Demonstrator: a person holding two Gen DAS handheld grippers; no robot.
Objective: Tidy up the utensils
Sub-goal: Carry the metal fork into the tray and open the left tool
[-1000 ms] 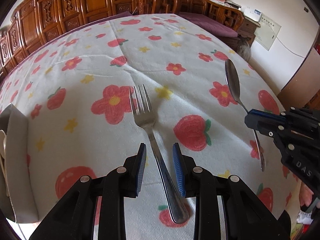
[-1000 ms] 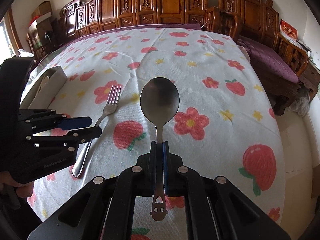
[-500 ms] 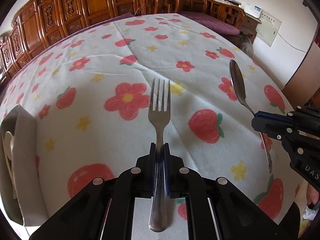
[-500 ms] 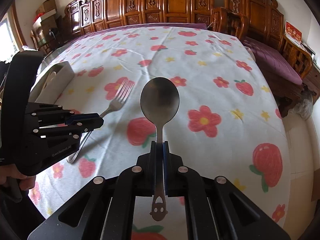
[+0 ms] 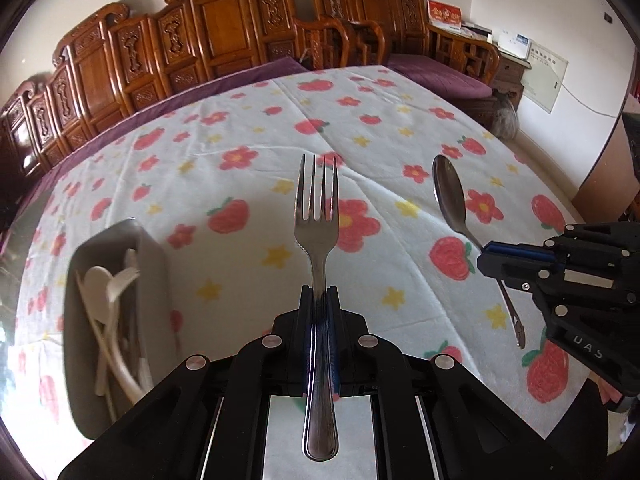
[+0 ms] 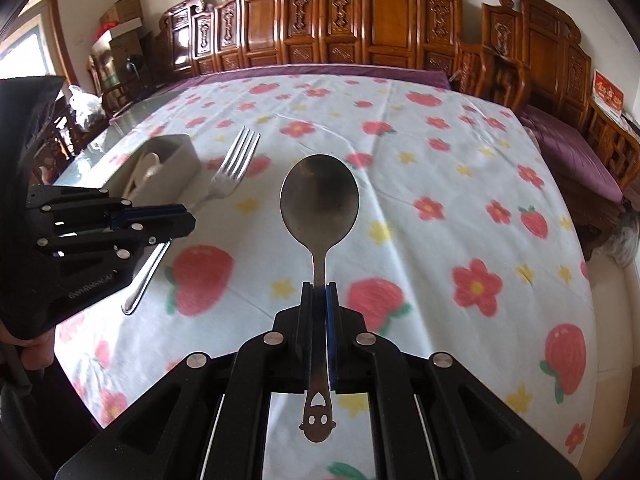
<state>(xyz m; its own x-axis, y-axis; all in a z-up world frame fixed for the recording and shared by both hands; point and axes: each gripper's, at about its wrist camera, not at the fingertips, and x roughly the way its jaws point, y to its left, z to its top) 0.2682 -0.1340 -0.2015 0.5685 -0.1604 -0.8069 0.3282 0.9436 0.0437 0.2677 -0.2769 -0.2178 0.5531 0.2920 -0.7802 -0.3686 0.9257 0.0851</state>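
My left gripper (image 5: 319,294) is shut on a steel fork (image 5: 317,216), held by its handle above the table with the tines pointing forward. My right gripper (image 6: 319,289) is shut on a steel spoon (image 6: 319,196), bowl forward, also in the air. The spoon shows at the right of the left wrist view (image 5: 450,196) in the right gripper (image 5: 486,258). The fork shows at the left of the right wrist view (image 6: 234,164) in the left gripper (image 6: 188,220). A grey utensil box (image 5: 154,264) with white plastic spoons (image 5: 100,284) lies left of the fork.
The table carries a white cloth with strawberries and flowers (image 5: 360,120). Carved wooden chairs (image 5: 224,40) line the far side. A purple cushioned bench (image 6: 572,148) stands off the table's right edge. The box also shows in the right wrist view (image 6: 176,160).
My left gripper has shut on the fork and lifted it off the cloth. Both grippers have risen, and the utensil box has come further into view on the left.
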